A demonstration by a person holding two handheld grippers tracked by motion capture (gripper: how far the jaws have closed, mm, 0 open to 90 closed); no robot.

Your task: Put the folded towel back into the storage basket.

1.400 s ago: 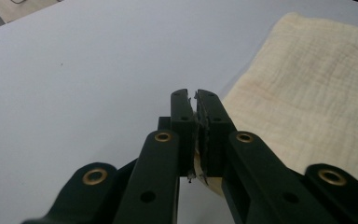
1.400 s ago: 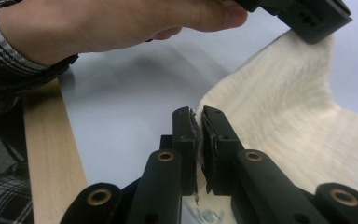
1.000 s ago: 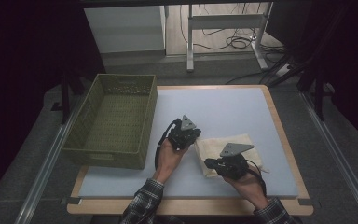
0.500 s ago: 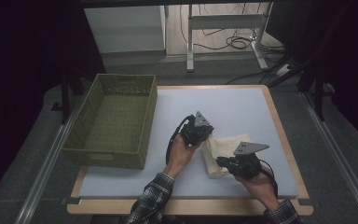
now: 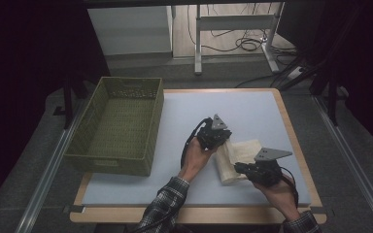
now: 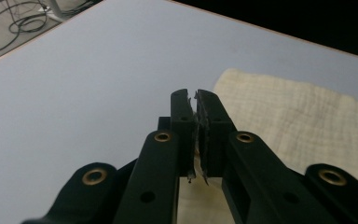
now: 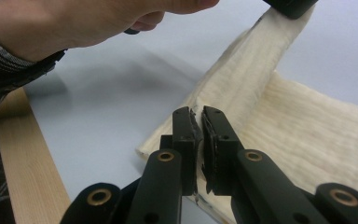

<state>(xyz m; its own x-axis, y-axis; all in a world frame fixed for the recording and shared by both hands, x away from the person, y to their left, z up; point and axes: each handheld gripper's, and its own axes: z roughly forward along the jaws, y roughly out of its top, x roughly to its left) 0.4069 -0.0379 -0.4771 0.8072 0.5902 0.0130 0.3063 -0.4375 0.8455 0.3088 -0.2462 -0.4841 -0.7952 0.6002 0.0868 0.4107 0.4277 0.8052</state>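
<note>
A cream cloth [image 5: 245, 150] lies on the right half of the pale blue table top [image 5: 252, 109]. Its left edge is lifted off the surface as a raised fold. My left gripper [image 5: 217, 137] is shut on the far corner of that edge. In the left gripper view its jaws [image 6: 196, 95] meet, with cream fabric [image 6: 298, 116] beyond them. My right gripper [image 5: 239, 169] is shut on the near corner. In the right gripper view its jaws [image 7: 199, 112] pinch the cloth [image 7: 307, 135], which stretches up to the left gripper [image 7: 291, 5].
A green woven basket [image 5: 119, 124] stands at the table's left side with nothing in it. A wooden border [image 7: 28, 163] runs along the near table edge. Past the far edge are a desk frame and cables [image 5: 245, 43] on the floor.
Both hands have moved to the right with the cloth's edge held, drawing it up and over the rest of the cloth. The jaws stay shut throughout.
</note>
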